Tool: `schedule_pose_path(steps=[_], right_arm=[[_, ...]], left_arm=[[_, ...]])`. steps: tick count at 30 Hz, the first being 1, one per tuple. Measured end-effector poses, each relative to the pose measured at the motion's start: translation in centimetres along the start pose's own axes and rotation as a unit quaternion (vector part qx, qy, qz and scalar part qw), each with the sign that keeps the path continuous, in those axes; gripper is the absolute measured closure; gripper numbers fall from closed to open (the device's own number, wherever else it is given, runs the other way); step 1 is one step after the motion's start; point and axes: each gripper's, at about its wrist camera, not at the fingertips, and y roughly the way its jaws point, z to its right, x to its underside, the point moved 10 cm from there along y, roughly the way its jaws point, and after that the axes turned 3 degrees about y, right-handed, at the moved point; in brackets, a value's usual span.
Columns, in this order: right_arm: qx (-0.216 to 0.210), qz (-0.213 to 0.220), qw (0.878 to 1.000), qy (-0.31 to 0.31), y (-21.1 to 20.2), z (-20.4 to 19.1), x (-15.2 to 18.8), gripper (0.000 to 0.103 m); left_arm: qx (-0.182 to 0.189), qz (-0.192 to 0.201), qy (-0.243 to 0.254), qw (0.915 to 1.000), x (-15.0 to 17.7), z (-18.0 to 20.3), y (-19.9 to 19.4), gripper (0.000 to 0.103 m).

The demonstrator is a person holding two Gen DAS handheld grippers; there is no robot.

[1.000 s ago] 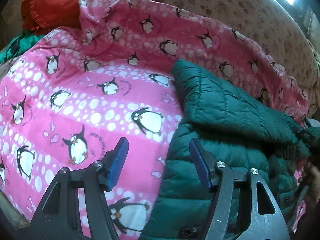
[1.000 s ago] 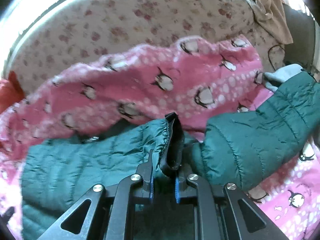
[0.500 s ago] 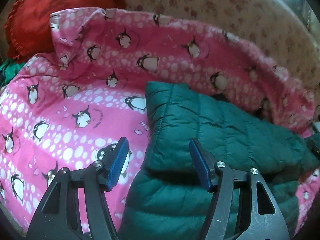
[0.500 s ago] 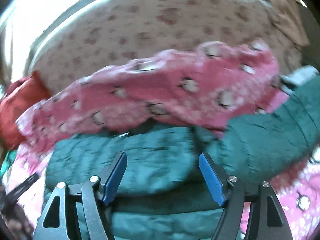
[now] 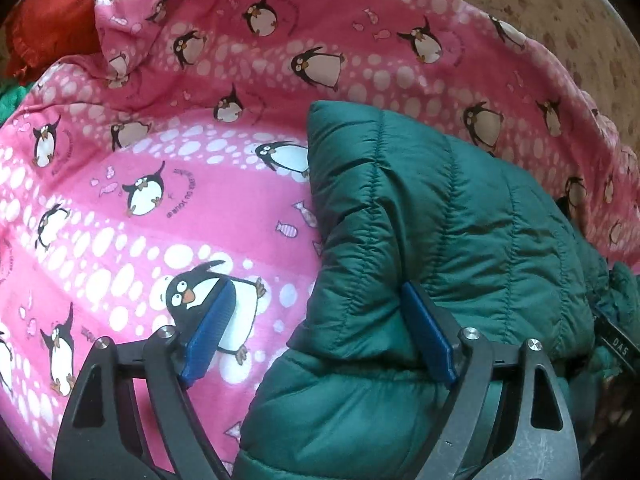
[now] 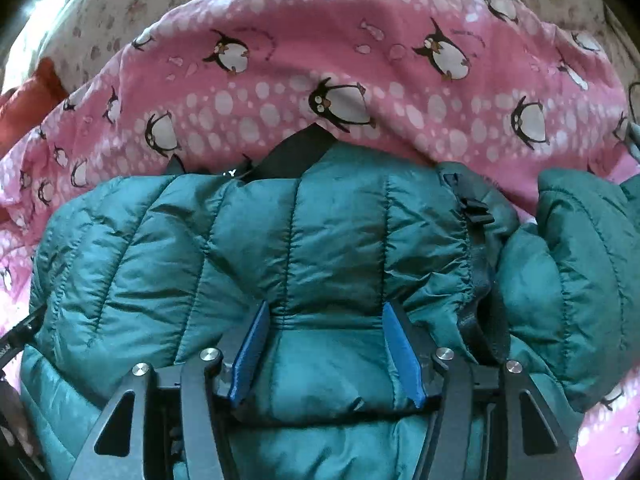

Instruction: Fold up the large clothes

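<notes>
Left hand-held gripper (image 5: 316, 330) opening astride jacket (image 5: 460, 216) edge; right hand-held gripper (image 6: 326, 354) closing around jacket fold, unclamped.

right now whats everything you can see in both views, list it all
puffer jacket: one, dark green quilted, partly folded on the blanket, a sleeve lying to the right
penguin blanket: one, pink with white dots and black-and-white penguins, spread under the jacket and bunched up behind it
floral sheet: one, cream with brownish flowers, behind the blanket
red cushion: one, red, far left corner behind the blanket
green fabric: one scrap, bright green, left edge below the cushion
left gripper: one, black with blue pads, jaws opening, straddling the jacket's left edge, one pad over the blanket, the other on the jacket
right gripper: one, black with blue pads, jaws closing around a ridge of jacket fabric, pads not clearly pinching yet
</notes>
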Motion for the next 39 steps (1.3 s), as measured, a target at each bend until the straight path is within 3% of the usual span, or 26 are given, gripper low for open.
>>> schedule_pose_path(steps=[6, 9, 14, 17, 21, 25, 35, 39], right_arm=[[0.004, 0.001, 1.000, 0.006, -1.5, 0.2, -0.1, 0.046], [0.014, 0.026, 1.000, 0.007, -3.8, -0.2, -0.4, 0.046], [-0.017, 0.073, 0.997, 0.008, -6.8, -2.3, -1.5, 0.046], [-0.023, 0.066, 0.998, 0.003, -6.3, -3.3, -1.7, 0.046], [0.010, 0.053, 0.999, -0.002, -4.0, -3.1, -1.1, 0.046], [0.004, 0.025, 0.999, 0.037, -1.6, -1.5, 0.6, 0.044], [0.008, 0.025, 0.999, 0.036, -2.2, -1.3, 0.6, 0.040], [0.016, 0.040, 0.999, 0.032, -3.8, -0.8, 0.4, 0.034]], left_arm=[[-0.002, 0.021, 0.010, 0.9997, -0.5, 0.4, -2.0, 0.018], [0.006, 0.046, 0.006, 0.9989, -1.4, 0.7, -3.6, 0.018], [0.031, 0.057, 0.003, 0.9979, -2.5, 2.4, -4.4, 0.018], [0.028, 0.050, 0.017, 0.9982, -2.4, 3.4, -3.6, 0.018], [0.016, 0.027, 0.037, 0.9988, -1.1, 4.3, -1.6, 0.018], [0.015, 0.029, 0.037, 0.9988, -0.8, 4.3, -1.0, 0.016], [0.008, 0.032, 0.040, 0.9987, -0.5, 4.3, -0.8, 0.016], [0.002, 0.035, 0.043, 0.9985, -0.4, 4.4, -0.7, 0.016]])
